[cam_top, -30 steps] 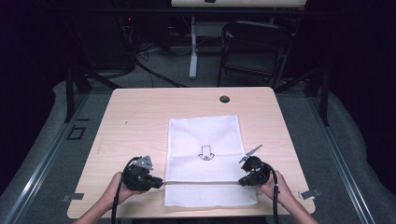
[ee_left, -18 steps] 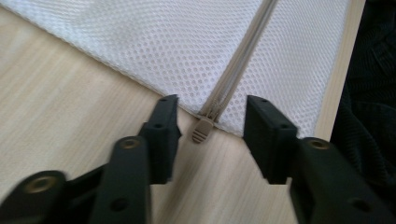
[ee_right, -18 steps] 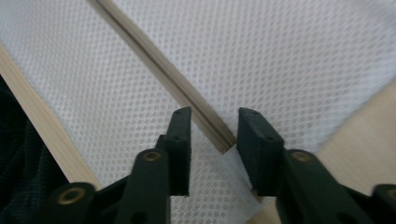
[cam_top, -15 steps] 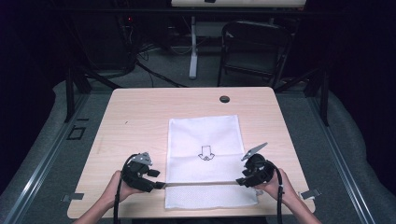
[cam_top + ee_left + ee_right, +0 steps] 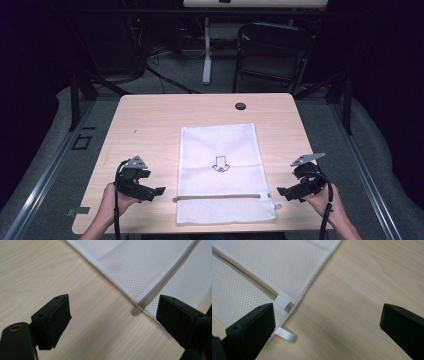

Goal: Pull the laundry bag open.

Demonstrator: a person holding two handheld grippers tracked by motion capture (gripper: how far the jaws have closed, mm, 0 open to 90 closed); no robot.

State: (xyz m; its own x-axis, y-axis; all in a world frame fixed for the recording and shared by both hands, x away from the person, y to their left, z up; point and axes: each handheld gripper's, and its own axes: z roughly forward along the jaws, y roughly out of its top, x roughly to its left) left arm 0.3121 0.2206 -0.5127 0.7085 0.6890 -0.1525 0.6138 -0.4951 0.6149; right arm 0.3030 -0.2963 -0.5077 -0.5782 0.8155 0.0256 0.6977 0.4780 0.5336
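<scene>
White mesh laundry bag [image 5: 221, 170] lies flat on the wooden table [image 5: 150, 125], near the front edge and about centred, long side running away from the person. A small black arrow print sits mid-bag; contents can't be told, though it looks flat. A grey zipper [image 5: 220, 196] runs across the bag close to its near end and looks closed along the visible length. In the left gripper view the zipper's end tab [image 5: 135, 311] pokes off the bag's edge onto bare wood; in the right gripper view a white label strip [image 5: 286, 335] sticks out at the opposite edge. Left gripper [image 5: 159, 190] sits just off the bag's left edge, jaws just opened wide, nothing held. Right gripper [image 5: 281, 191] sits just off the right edge, jaws likewise just opened wide, holding nothing. A small black round cap [image 5: 240, 106] rests near the table's far edge, well apart from the bag.
</scene>
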